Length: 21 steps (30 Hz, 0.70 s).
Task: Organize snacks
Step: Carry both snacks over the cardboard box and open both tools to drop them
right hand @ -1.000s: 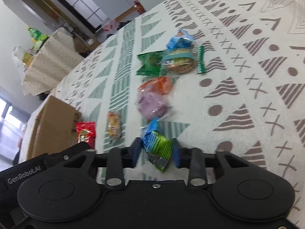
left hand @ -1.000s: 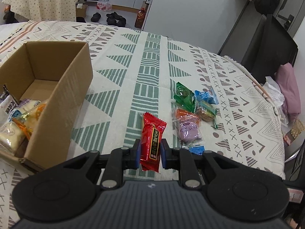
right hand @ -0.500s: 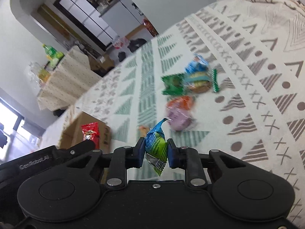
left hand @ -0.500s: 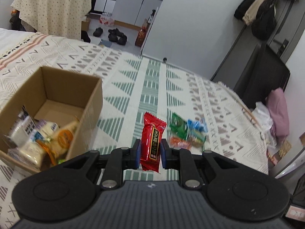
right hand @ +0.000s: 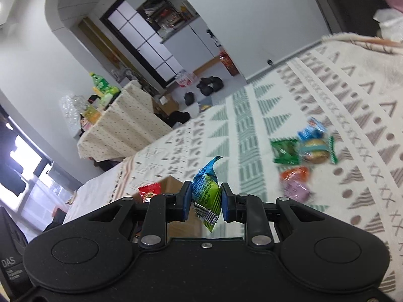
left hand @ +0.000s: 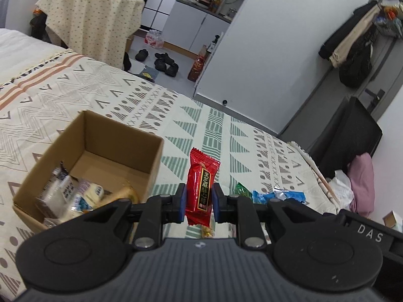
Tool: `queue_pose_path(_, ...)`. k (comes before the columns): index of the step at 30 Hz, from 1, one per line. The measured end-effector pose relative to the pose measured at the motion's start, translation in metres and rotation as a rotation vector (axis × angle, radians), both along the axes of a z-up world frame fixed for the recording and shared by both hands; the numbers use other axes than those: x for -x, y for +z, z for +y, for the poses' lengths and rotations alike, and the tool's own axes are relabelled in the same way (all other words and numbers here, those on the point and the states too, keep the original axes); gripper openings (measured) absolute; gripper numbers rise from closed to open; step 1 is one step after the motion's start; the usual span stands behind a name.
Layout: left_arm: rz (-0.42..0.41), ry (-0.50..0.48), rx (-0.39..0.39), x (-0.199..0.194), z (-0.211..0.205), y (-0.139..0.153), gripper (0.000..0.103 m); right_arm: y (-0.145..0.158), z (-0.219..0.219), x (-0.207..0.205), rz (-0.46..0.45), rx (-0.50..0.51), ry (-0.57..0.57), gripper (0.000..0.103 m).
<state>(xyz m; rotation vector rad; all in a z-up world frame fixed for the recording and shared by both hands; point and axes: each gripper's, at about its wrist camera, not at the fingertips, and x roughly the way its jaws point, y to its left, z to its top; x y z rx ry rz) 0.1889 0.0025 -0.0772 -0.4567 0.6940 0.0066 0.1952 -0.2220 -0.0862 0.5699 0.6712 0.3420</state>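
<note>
1. While my left fingers (left hand: 199, 199) are clamped on a red snack packet (left hand: 202, 185), the packet stands upright between the two blue pads, its top sticking up well above them.
2. Just left of those fingers sits an open cardboard box (left hand: 151, 162) on the patterned bedspread (left hand: 105, 105); several wrapped snacks (left hand: 73, 196) lie in its near end, its far end bare.
3. Right of and beyond my left fingers, a green packet (left hand: 241, 190) and some blue packets (left hand: 279, 196) lie on the bedspread, partly hidden by the gripper body.
4. My right fingers (right hand: 204, 199) are clenched on a blue-and-green snack packet (right hand: 207, 188), held tilted, one crimped end pointing up and the other hanging below the pads.
5. Right of and beyond my right fingers, a blurred cluster lies on the bedspread: a green packet, a blue one, a biscuit pack (right hand: 314, 149), an orange packet (right hand: 294, 175) and a purple one (right hand: 296, 191).
6. Left of my right fingers, the red packet and a corner of the box show.
</note>
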Motion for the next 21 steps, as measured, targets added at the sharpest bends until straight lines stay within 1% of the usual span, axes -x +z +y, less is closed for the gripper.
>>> queue_pose_path(2, 0.001, 0.017, 0.002, 0.001, 0.009, 0.002, 0.020, 0.005, 0.008, -0.001, -0.010, 0.004, 0.009, 0.024)
queue_pose_path(5, 0.001, 0.031, 0.039, 0.003, 0.024, 0.004, 0.020, 0.010, 0.020, -0.002, -0.020, 0.008, 0.020, 0.024)
queue_pose_path(10, -0.005, 0.066, 0.061, 0.004, 0.043, 0.007, 0.020, 0.012, 0.041, -0.003, -0.023, 0.012, 0.040, 0.024)
queue_pose_path(21, 0.011, 0.102, 0.073, 0.002, 0.077, 0.008, 0.020, 0.020, 0.080, -0.010, -0.033, 0.010, 0.065, 0.024)
